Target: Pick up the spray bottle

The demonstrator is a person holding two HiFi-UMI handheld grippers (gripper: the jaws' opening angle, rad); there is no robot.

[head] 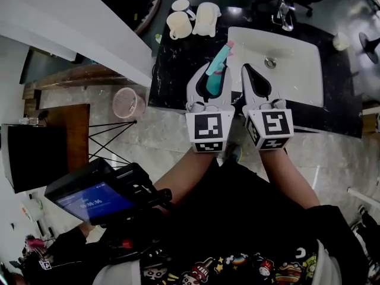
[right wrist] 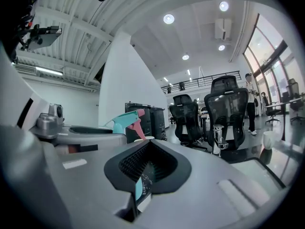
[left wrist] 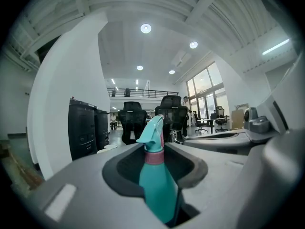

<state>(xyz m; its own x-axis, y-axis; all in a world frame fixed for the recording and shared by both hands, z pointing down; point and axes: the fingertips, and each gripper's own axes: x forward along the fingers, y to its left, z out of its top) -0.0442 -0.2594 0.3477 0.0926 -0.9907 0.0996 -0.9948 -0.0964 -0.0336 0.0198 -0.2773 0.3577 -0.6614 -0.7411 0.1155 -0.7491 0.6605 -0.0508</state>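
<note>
A teal spray bottle [head: 218, 61] with a pink trigger stands upright between the fingers of my left gripper [head: 212, 79], which is shut on its body above the black counter [head: 172, 70]. In the left gripper view the bottle [left wrist: 155, 175] fills the gap of the left gripper [left wrist: 159, 180], its nozzle pointing up and away. My right gripper [head: 253, 79] hovers just to the right, beside the sink, its jaws together with nothing held. The right gripper view shows the right gripper [right wrist: 147, 168] shut and the bottle's head [right wrist: 126, 120] off to the left.
A white sink [head: 309, 70] with a faucet [head: 285, 13] is set in the counter at right. White cups [head: 178, 24] and a white jug [head: 205, 18] stand at the counter's back. On the floor to the left sits a pink basket [head: 129, 103]. A device with a lit screen [head: 89, 200] is at lower left.
</note>
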